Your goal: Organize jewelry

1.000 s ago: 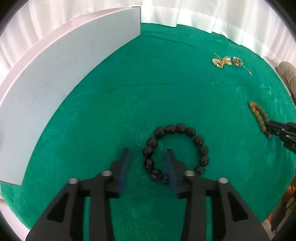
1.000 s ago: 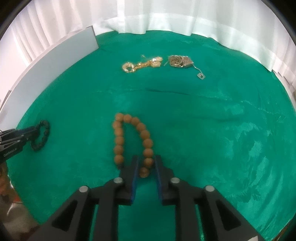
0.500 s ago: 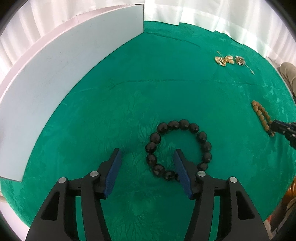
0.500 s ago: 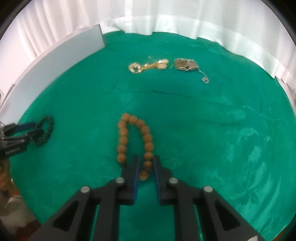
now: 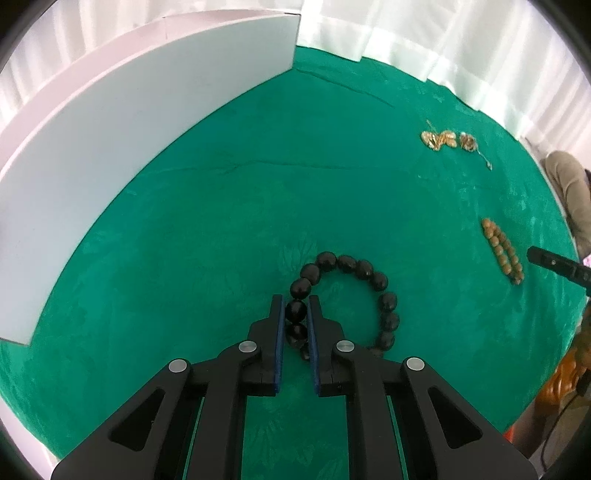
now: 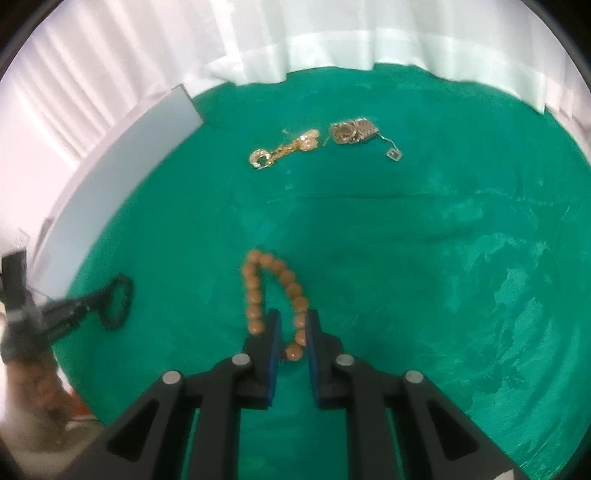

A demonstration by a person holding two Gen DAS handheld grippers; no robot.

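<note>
On the green cloth: we work with two grippers over a cloth [image 5: 229, 221] spread below white curtains [image 6: 332, 33].
Left pose: we tilt our left gripper [image 5: 295, 314] steeply down toward the cloth, its black fingers reaching in from the bottom of its own view.
Left grip: our jaws are closing, and the blue pads already press on a bead of the black bracelet [image 5: 364, 267] from both sides.
Black bracelet: it lies in an open loop on the cloth, curling away to the right of our left fingers; the pinched beads are at its near left end.
Right pose: we angle our right gripper [image 6: 293, 328] steeply down too, fingers coming in from the bottom edge of its view.
Right grip: we hold it clenched on one strand of the brown bracelet [image 6: 255, 291]; the pads squeeze the beads near the loop's near right end.
Brown bracelet: it lies as a narrow loop stretched away from us, its other strand just left of our left-hand finger.
Gold pieces: we see a gold chain [image 6: 280, 151] and a silvery heap [image 6: 352, 131] side by side, well beyond both bracelets.
Board: a white board [image 5: 122, 147] stands along the cloth's left edge.
Cross view: the right camera, blurred, shows our left gripper at the black loop far left.
</note>
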